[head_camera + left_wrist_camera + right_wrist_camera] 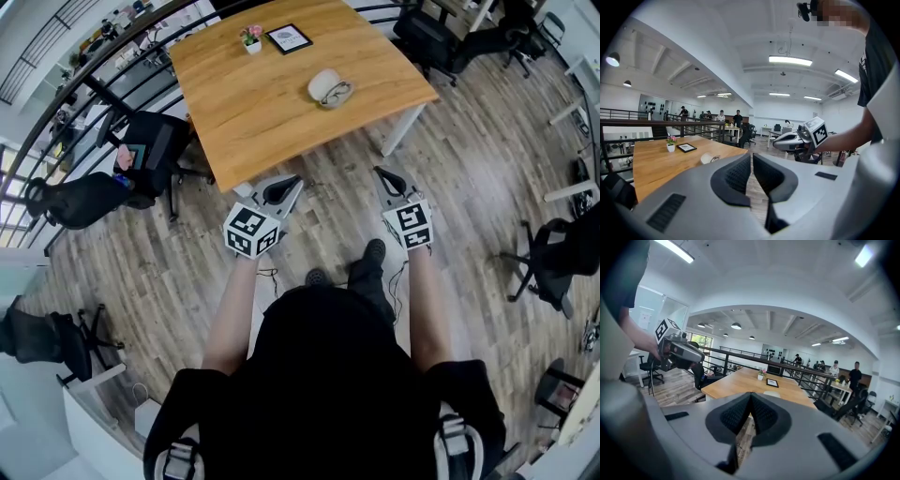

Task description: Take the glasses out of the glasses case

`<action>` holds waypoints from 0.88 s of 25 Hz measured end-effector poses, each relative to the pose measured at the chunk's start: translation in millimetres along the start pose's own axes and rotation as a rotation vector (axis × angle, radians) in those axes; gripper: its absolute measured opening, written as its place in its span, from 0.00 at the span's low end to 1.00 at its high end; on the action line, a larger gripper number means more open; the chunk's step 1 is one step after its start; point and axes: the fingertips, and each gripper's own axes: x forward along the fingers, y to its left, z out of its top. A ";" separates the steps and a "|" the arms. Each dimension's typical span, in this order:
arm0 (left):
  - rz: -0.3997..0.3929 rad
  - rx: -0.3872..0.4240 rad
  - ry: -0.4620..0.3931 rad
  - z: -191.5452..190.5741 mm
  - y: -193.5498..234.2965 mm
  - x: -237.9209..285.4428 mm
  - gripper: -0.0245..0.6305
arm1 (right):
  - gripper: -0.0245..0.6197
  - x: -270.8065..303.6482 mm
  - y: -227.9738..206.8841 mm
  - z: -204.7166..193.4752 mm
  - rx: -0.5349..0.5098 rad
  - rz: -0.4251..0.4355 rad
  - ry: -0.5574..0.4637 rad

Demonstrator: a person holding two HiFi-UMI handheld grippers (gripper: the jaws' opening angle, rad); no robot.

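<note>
A white glasses case (328,89) lies open on the wooden table (272,103) near its right edge, with the glasses (337,92) resting in it. Both grippers hover over the floor short of the table's near edge, well apart from the case. My left gripper (296,178) is shut and holds nothing; my right gripper (379,171) is shut and empty too. In the left gripper view the case (710,158) shows to the left of the closed jaws (751,154). In the right gripper view the case (771,393) peeks out just above the closed jaws (751,393).
A small flower pot (251,37) and a framed picture (289,38) stand at the table's far side. Black office chairs (150,150) sit to the left, with others at the right (553,262). A railing (84,75) runs behind the table. People stand far off.
</note>
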 end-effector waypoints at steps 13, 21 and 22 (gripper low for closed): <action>-0.004 0.001 0.010 -1.2 -1.4 4.9 0.14 | 0.13 1.6 -0.8 -0.5 0.020 0.018 -0.024; -0.004 -0.003 0.023 -6.8 2.6 9.2 0.38 | 0.37 4.1 -0.8 0.0 0.040 0.018 -0.059; 0.002 -0.001 0.023 -6.4 4.1 9.6 0.41 | 0.40 3.7 -1.6 1.3 0.044 0.017 -0.068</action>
